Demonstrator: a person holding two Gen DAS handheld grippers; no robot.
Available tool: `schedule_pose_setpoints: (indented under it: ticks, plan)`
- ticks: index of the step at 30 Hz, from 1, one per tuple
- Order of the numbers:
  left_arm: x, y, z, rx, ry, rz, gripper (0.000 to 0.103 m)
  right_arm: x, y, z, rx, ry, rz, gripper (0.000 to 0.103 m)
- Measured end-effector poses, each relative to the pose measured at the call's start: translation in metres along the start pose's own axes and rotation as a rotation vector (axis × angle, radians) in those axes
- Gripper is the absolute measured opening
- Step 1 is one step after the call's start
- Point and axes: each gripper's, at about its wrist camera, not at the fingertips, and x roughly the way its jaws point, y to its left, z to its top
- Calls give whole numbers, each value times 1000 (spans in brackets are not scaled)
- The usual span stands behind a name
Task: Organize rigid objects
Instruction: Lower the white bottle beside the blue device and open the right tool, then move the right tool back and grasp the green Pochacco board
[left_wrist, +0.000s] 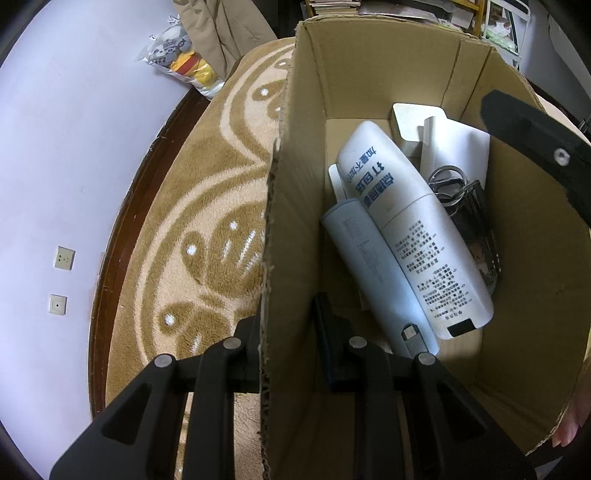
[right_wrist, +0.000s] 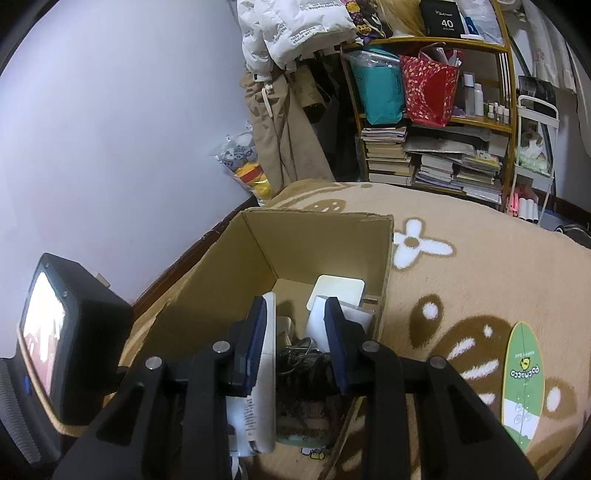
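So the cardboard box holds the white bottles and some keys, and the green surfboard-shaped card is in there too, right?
Not quite. The green surfboard-shaped card lies on the rug outside the cardboard box, as the right wrist view shows. The white bottles and keys are indeed inside.

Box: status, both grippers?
Left gripper straddles box wall, not clamped. Right gripper open above box, empty. Bottle, tube inside. Nothing blocking.

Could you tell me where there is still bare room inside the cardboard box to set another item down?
In the cardboard box, bare floor shows beside the left wall, left of the blue-grey tube. Toward the right wall it is crowded: white bottle, keys.
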Motion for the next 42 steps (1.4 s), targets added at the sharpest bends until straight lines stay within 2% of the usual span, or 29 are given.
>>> schedule_pose_setpoints:
  ticks: [3, 10, 15, 19, 32, 42]
  plan:
    - [0, 0, 0, 0, 0, 1, 22, -6, 0, 2, -11, -7, -12, 37]
    - [1, 0, 0, 3, 0, 4, 22, -23, -13, 9, 8, -38, -35, 68]
    - [1, -1, 0, 8, -1, 9, 22, -31, -31, 10, 23, -32, -87, 90]
    - [1, -1, -1, 7, -1, 9, 22, -35, -51, 8, 30, -24, -137, 98]
    - [1, -4, -1, 10, -1, 15, 22, -33, -130, -18, 122, 33, -283, 98]
    - [1, -4, -1, 10, -1, 14, 23, -16, -161, -48, 143, 113, -342, 98]
